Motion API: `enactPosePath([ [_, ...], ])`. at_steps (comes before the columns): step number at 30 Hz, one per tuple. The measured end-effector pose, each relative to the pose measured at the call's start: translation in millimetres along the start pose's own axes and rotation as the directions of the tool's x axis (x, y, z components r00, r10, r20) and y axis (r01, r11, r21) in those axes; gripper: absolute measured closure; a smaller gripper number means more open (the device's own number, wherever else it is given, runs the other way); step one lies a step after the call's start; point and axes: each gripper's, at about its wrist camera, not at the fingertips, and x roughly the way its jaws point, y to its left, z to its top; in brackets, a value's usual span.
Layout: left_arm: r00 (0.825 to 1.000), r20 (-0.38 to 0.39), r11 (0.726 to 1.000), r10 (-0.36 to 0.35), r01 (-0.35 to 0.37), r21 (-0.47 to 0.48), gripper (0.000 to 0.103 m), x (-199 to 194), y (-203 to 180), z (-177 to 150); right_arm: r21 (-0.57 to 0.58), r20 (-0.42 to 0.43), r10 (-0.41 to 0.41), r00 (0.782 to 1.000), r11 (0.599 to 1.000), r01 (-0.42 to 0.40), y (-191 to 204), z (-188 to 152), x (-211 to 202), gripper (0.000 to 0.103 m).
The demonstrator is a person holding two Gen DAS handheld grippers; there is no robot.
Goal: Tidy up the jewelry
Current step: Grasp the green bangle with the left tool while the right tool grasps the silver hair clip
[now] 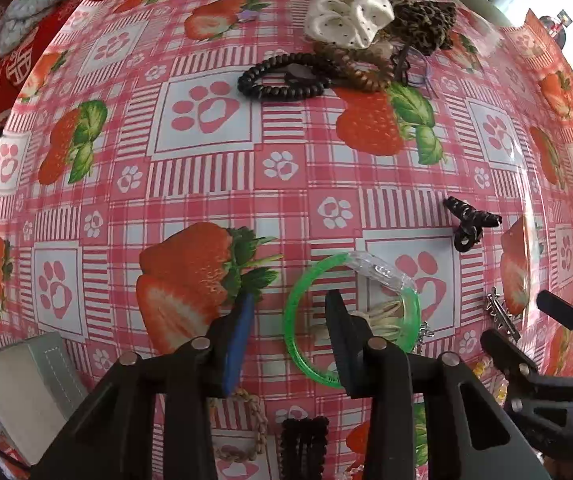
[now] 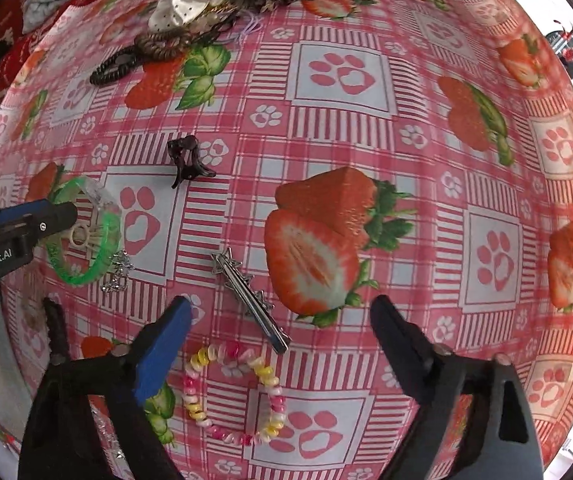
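left tool (image 1: 290, 312): jaws narrowed astride the green bangle's (image 1: 292, 312) rim, pads not visibly pressing | right tool (image 2: 282, 320): wide open above silver hair clip (image 2: 248, 300) | pastel coil tie (image 2: 232, 394) just below | black claw clip (image 2: 186, 160) beyond, table (image 2: 366, 140)

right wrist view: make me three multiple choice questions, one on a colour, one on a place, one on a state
1. The bangle is: A) blue B) yellow C) green
2. The black claw clip lies: A) inside the bangle B) on the bare tablecloth C) under the bangle
3. The right gripper has its fingers: A) open B) shut on the bangle C) shut on the claw clip

C: its rim is bright green.
B: it sits alone on the cloth, apart from the bangle.
A: the fingers stand wide apart, pinching nothing.
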Motion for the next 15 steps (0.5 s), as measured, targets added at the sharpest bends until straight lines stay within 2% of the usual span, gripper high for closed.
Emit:
enactPosePath([
  [1, 1.000, 0.003, 1.000, 0.004, -0.004, 0.012, 0.083, 0, -3, 1, -0.007, -0.008, -0.010, 1.000, 1.000, 0.010, 2, 0, 3, 0.030],
  [3, 1.000, 0.001, 1.000, -0.004, 0.004, 0.025, 0.085, 0, -7, 2, -0.020, -0.007, -0.031, 1.000, 0.999, 0.031, 6, -1, 5, 0.032],
  [6, 1.000, 0.002, 1.000, -0.013, 0.013, 0.024, 0.091, 0, -9, 4, -0.051, 0.006, -0.035, 0.999, 0.998, 0.035, 15, -2, 5, 0.042],
  [8, 1.000, 0.005, 1.000, -0.027, 0.027, 0.014, 0.091, -2, -10, 3, -0.074, 0.018, -0.026, 1.000, 0.997, 0.027, 29, -3, 4, 0.058],
  [10, 0.999, 0.011, 0.999, -0.038, 0.038, 0.012, 0.091, -5, -12, 6, -0.081, 0.018, -0.008, 1.000, 0.997, 0.010, 39, -3, 2, 0.081],
  [15, 0.997, 0.037, 0.998, -0.068, 0.068, 0.007, 0.091, -18, -16, 5, -0.045, 0.029, 0.028, 0.999, 0.999, -0.027, 45, -1, -3, 0.090],
])
